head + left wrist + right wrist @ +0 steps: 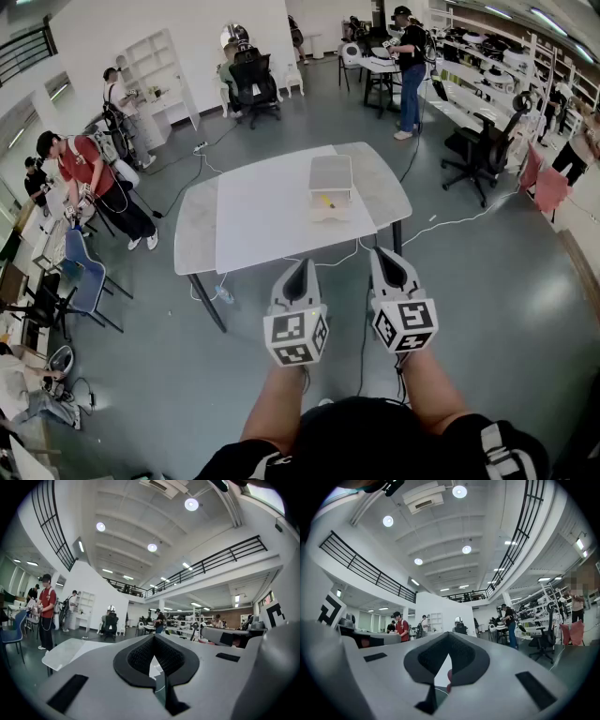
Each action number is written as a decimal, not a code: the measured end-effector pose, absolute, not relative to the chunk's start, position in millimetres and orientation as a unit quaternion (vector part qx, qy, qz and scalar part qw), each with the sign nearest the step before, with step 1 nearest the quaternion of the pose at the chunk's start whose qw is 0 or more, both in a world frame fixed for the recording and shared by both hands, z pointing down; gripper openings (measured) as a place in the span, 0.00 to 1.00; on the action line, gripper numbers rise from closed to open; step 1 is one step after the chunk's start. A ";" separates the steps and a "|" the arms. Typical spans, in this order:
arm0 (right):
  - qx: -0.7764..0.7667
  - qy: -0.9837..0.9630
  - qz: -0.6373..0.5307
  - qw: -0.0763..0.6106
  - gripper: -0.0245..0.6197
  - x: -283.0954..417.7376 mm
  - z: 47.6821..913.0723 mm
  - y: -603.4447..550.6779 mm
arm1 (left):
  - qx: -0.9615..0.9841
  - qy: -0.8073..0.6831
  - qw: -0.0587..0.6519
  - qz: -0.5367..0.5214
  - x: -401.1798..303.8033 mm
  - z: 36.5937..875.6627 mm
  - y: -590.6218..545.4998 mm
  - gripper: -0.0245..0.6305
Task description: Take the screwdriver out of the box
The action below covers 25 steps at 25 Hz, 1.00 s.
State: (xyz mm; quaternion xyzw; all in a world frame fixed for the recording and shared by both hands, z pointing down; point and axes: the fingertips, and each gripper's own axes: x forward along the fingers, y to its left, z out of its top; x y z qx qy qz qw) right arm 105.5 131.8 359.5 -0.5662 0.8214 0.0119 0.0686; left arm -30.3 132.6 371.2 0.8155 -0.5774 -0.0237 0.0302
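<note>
A white open box (330,187) stands on the right half of the grey table (197,230), its lid tipped up at the back. Something yellow (326,200), which may be the screwdriver's handle, lies inside; it is too small to tell. Both grippers are held level in front of the person, well short of the table's near edge. The left gripper (300,265) is shut and holds nothing, its pads meeting in the left gripper view (153,637). My right gripper (383,253) is also shut and empty, as the right gripper view (449,634) shows.
A large white sheet (272,220) covers the table's middle. Cables (441,225) run over the floor round the table legs. A blue chair (82,272) and a person in red (89,178) are at the left, a black office chair (483,150) at the right.
</note>
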 end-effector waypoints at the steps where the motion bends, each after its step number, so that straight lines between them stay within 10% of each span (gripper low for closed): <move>1: -0.566 0.822 0.011 0.068 0.05 104.1 359.6 132.3 | 0.816 -0.577 0.029 -0.023 -30.6 371.1 133.2 0.06; 25: -0.553 0.829 0.027 0.076 0.05 54.4 358.1 139.5 | 0.825 -0.564 0.022 -0.019 -66.3 379.5 134.6 0.06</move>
